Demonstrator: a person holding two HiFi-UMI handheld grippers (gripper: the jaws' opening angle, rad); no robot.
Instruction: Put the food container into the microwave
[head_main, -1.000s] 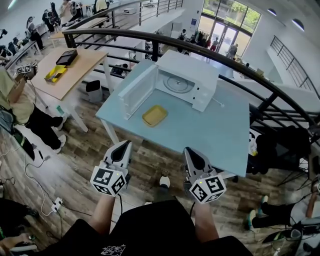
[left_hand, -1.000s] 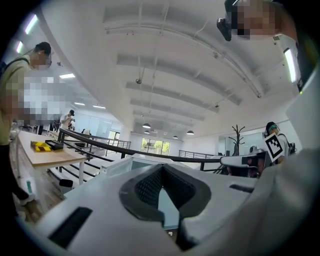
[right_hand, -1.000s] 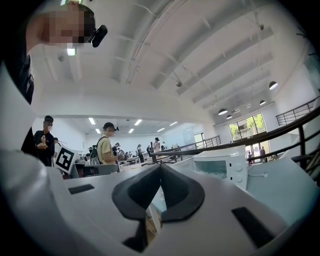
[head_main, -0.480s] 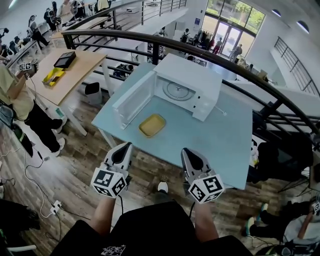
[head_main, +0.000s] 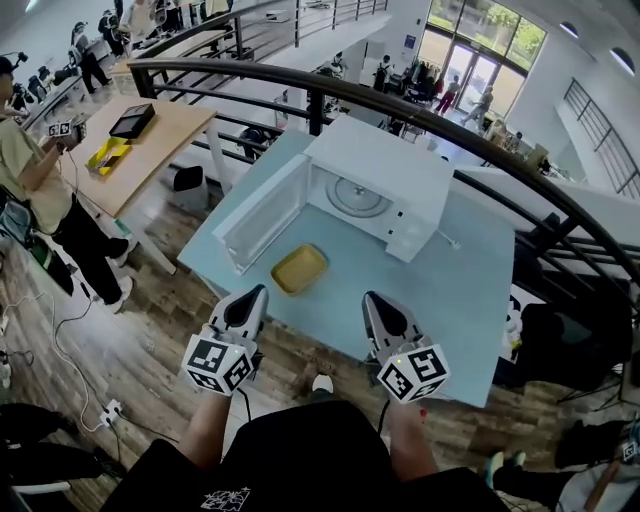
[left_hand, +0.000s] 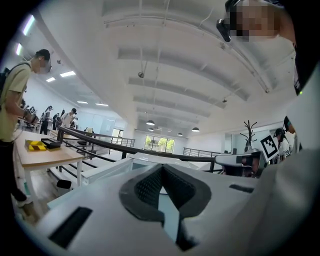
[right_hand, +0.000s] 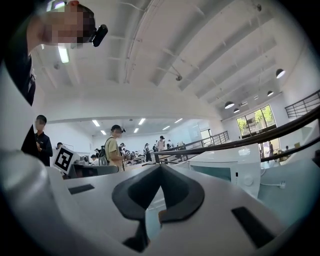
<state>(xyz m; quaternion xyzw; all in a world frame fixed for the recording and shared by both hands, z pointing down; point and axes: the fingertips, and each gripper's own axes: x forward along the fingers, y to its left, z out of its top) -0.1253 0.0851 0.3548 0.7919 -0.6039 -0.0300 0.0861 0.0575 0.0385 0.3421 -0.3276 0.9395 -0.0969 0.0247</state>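
Left hand-held gripper (head_main: 246, 302) and right hand-held gripper (head_main: 375, 304) were clenched, empty; jaws likely needed opening before pinching food container (head_main: 299, 268) rim at 12 o'clock.

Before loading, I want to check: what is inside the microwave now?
Only the round turntable shows inside the microwave. The yellow container lies outside on the table. The microwave's top covers the back of the inside.

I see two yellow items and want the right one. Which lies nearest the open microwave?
The food container on the blue table, before the microwave; the other yellow item lies on the wooden table.
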